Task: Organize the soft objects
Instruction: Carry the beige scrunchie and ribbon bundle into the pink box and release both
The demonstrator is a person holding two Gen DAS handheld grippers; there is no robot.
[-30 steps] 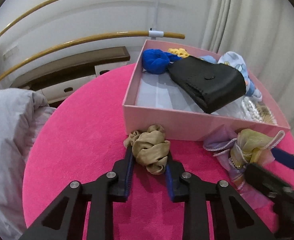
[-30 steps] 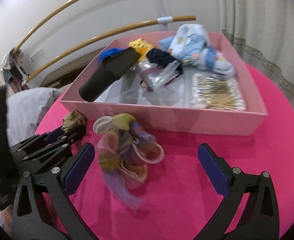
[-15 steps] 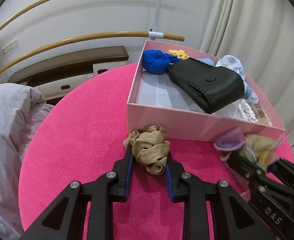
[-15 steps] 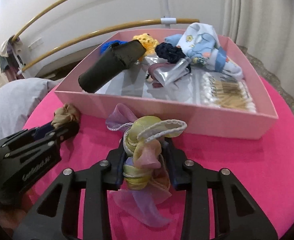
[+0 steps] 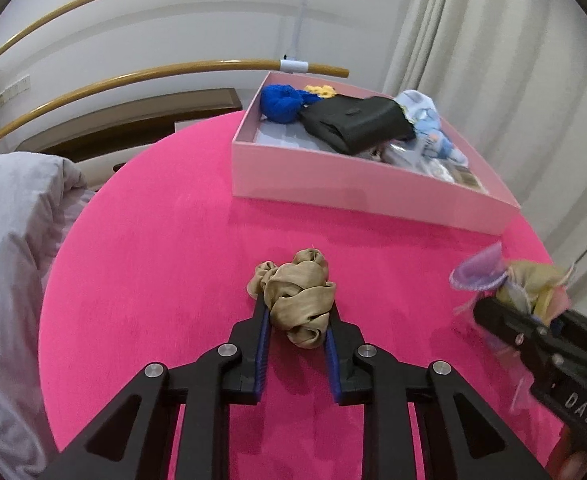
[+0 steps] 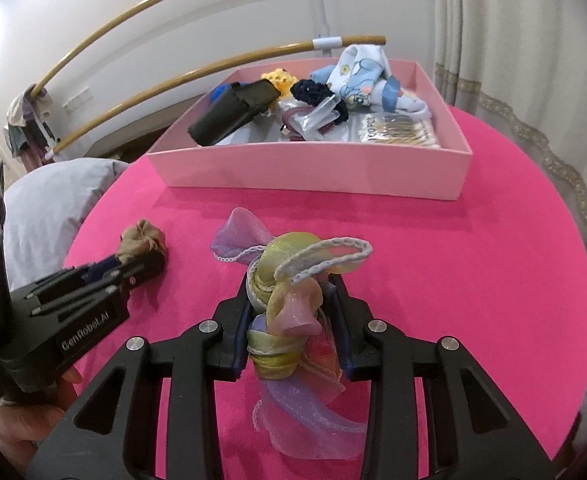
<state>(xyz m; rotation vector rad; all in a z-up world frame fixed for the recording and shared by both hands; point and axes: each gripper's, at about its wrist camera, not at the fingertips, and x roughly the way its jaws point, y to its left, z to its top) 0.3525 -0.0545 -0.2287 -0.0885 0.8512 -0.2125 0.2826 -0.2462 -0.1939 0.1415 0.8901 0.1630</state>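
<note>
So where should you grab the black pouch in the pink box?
Probably by the raised near end of the black pouch, coming from above. It lies tilted in the pink box, leaning on other things, so that rounded end sticks up free, clear of the wall. Both grippers are busy now: the left holds the tan scrunchie, the right the pastel one.

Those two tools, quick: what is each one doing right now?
Left tool: closed on the tan scrunchie.
Right tool: closed on the pastel organza bow.
</note>
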